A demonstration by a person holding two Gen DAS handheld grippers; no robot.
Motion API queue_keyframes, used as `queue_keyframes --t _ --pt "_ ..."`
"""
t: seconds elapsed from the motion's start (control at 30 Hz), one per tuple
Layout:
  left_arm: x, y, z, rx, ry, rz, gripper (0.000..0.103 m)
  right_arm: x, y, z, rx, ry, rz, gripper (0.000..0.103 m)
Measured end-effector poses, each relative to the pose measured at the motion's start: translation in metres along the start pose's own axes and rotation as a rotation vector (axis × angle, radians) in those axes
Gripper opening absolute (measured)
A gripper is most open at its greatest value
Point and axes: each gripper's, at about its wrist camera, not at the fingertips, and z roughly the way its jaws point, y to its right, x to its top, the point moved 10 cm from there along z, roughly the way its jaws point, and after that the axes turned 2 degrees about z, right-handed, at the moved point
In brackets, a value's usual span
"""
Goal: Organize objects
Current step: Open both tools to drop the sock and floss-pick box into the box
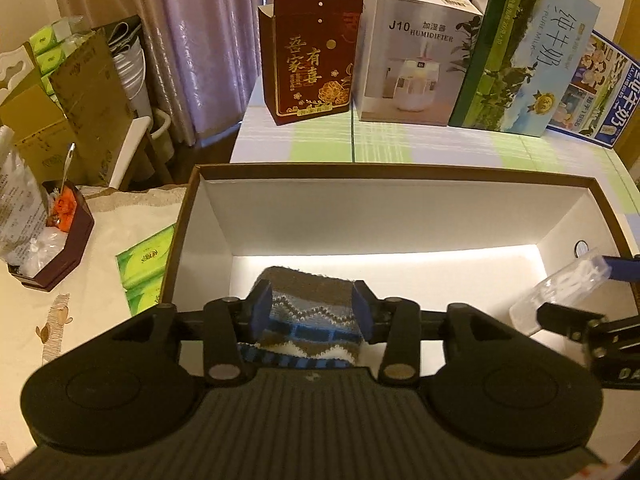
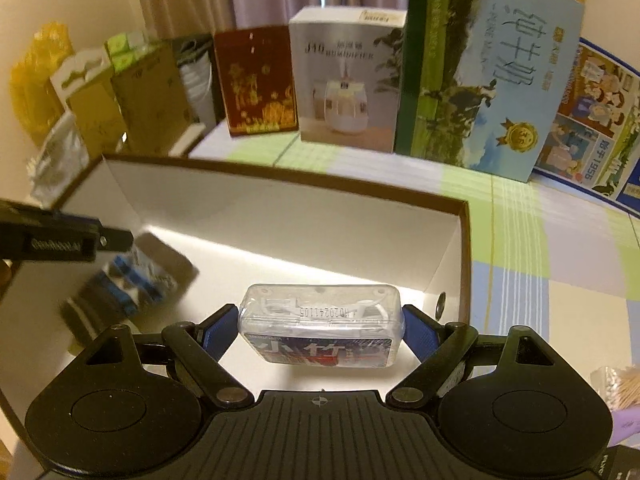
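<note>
A brown-rimmed cardboard box [image 1: 400, 172] with a white inside lies open in front of both grippers. A folded knit sock [image 1: 308, 292], brown, blue and white, rests on the box floor. My left gripper [image 1: 312, 308] is open, its blue pads [image 1: 262, 308] flanking the sock without squeezing it. In the right wrist view the sock [image 2: 132, 280] looks blurred under the left gripper's finger [image 2: 116, 240]. My right gripper [image 2: 320, 332] is shut on a clear plastic case [image 2: 320, 320] of white floss picks, held low over the box's right part [image 2: 464, 264].
Along the back of the checked tablecloth [image 1: 400, 140] stand a red gift box [image 1: 312, 60], a humidifier box [image 1: 416, 52] and two milk cartons [image 1: 528, 52]. Left of the open box are green tissue packs [image 1: 144, 268] and a maroon tin [image 1: 56, 236].
</note>
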Motion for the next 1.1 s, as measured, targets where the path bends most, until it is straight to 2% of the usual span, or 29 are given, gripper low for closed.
queue_keyframes --t 0.17,0.27,0.33,0.53,0.93,1.1 --pt "0.001 0.003 0.0 -0.01 -0.007 0.015 0.05 0.0 -0.002 0.006 -0.02 -0.007 -0.043 0.084" --pt "0.0 0.005 -0.001 -0.018 -0.011 0.02 0.062 0.002 -0.001 0.006 -0.006 0.003 -0.033 0.084" --pt "0.0 0.006 -0.003 -0.022 -0.01 0.027 0.065 0.004 -0.001 0.004 -0.004 0.009 -0.031 0.09" --pt "-0.004 0.007 -0.013 -0.03 -0.005 0.02 0.076 0.005 -0.002 -0.01 0.017 0.03 -0.018 0.093" --pt "-0.013 0.016 -0.043 -0.048 0.0 0.021 0.084 -0.006 -0.006 -0.036 0.061 0.026 0.02 0.094" --pt "-0.02 0.023 -0.058 -0.06 0.002 0.017 0.084 -0.008 -0.008 -0.05 0.072 0.035 0.029 0.095"
